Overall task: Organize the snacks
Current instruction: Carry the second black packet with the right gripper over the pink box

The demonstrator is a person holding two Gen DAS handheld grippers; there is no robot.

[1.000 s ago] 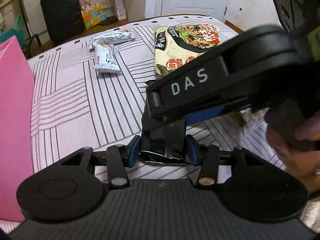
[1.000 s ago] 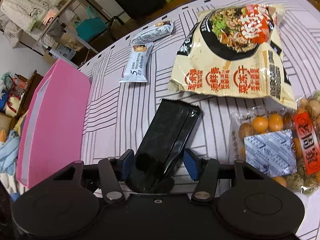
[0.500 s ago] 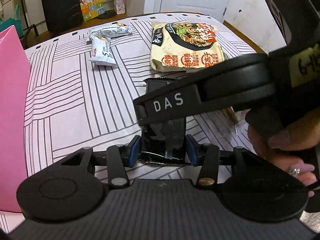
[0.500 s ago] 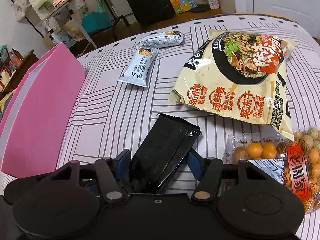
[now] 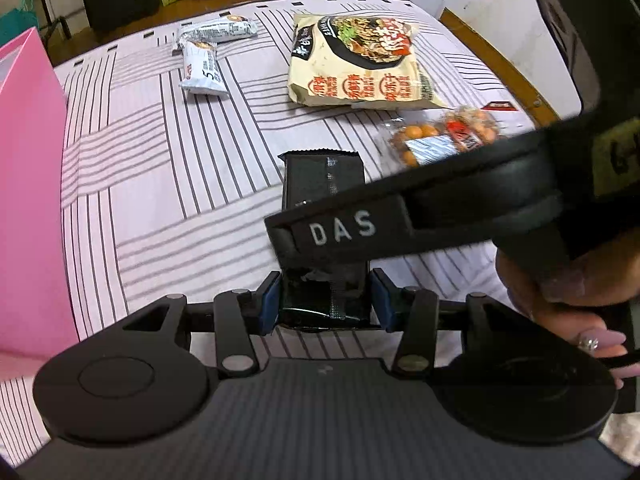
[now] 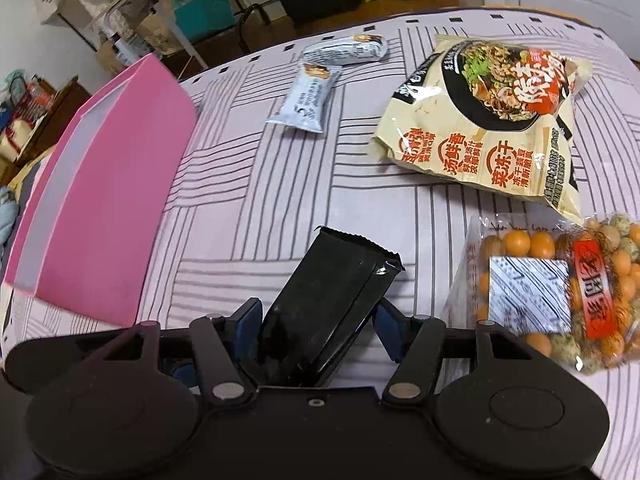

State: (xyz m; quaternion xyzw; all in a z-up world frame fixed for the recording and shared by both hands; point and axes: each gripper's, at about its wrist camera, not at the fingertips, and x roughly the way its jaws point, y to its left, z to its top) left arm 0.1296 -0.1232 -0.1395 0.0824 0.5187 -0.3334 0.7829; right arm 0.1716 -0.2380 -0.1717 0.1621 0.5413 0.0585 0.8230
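A black snack packet runs lengthwise away from my left gripper, whose blue pads press on its near end. In the left wrist view a finger of my right gripper, marked DAS, crosses over the packet's middle from the right. In the right wrist view the same packet slants between the fingers of my right gripper. Those fingers stand open, with a small gap at each pad. The packet's far end looks raised a little off the striped cloth.
A pink box stands at the left. Farther back lie two white bars and a noodle bag. A clear bag of round snacks lies close on the right. A hand grips the right tool.
Both grippers have risen a little and tilted, so more of the table shows. The bag of round snacks has come into the left wrist view. The packet stays in the left gripper.
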